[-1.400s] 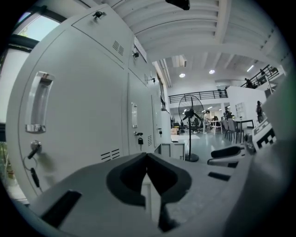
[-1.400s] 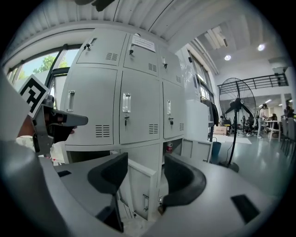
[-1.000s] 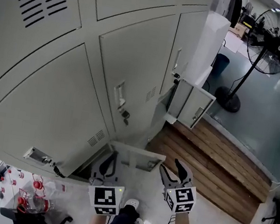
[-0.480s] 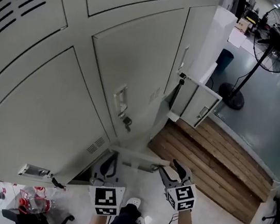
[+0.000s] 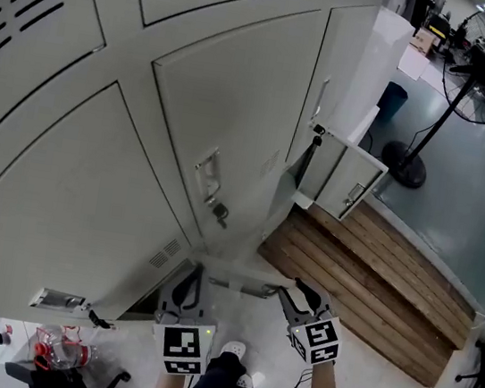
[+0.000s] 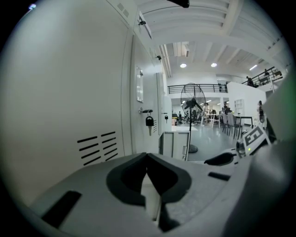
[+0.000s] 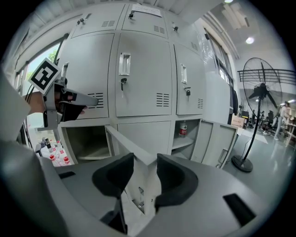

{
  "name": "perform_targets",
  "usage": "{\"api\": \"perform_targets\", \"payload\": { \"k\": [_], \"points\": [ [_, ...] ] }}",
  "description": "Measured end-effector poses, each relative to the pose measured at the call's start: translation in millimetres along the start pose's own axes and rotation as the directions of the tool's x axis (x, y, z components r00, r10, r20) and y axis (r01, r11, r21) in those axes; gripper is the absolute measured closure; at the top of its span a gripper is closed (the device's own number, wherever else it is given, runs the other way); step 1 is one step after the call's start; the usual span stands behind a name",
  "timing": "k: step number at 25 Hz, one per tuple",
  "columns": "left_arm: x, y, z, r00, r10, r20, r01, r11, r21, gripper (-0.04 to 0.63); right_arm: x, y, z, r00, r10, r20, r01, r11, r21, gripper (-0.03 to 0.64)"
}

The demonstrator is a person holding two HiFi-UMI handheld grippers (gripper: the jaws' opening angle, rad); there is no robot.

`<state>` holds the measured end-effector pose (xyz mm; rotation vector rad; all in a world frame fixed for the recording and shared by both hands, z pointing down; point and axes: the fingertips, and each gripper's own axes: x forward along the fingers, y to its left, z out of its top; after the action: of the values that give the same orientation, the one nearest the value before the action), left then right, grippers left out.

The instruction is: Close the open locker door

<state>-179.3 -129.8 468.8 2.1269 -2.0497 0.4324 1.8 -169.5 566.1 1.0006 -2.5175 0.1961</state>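
The open locker door (image 5: 243,279) is a low grey panel swung out from the bottom row; in the right gripper view it (image 7: 127,141) runs from its hinge towards me. My right gripper (image 5: 292,288) sits at the door's free right corner. Its jaws (image 7: 145,159) have just been closing and straddle that corner, with a gap still showing, so it is open. My left gripper (image 5: 196,269) hovers over the door's hinge side with its fingertips (image 6: 147,156) together and nothing held; it also shows as a raised gripper (image 7: 81,105) in the right gripper view.
The compartment (image 7: 88,146) behind the door gapes open. A second locker door (image 5: 352,185) hangs open to the right, above a wooden platform (image 5: 375,272). A standing fan (image 5: 476,79) is further right. Bottles (image 5: 56,351) lie on the floor at left.
Both grippers have sunk a little towards the low door. The right gripper's fingers have reached the door's right corner and stand closer together.
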Motion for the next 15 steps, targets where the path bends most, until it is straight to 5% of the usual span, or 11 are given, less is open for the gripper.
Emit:
{"api": "perform_targets", "payload": {
  "k": [15],
  "points": [
    [-44, -13, 1, 0.999, 0.03, 0.023, -0.03, 1.0, 0.005, 0.592, -33, 39, -15, 0.998, 0.062, 0.0, -0.062, 0.998, -0.018, 0.489]
  ]
}}
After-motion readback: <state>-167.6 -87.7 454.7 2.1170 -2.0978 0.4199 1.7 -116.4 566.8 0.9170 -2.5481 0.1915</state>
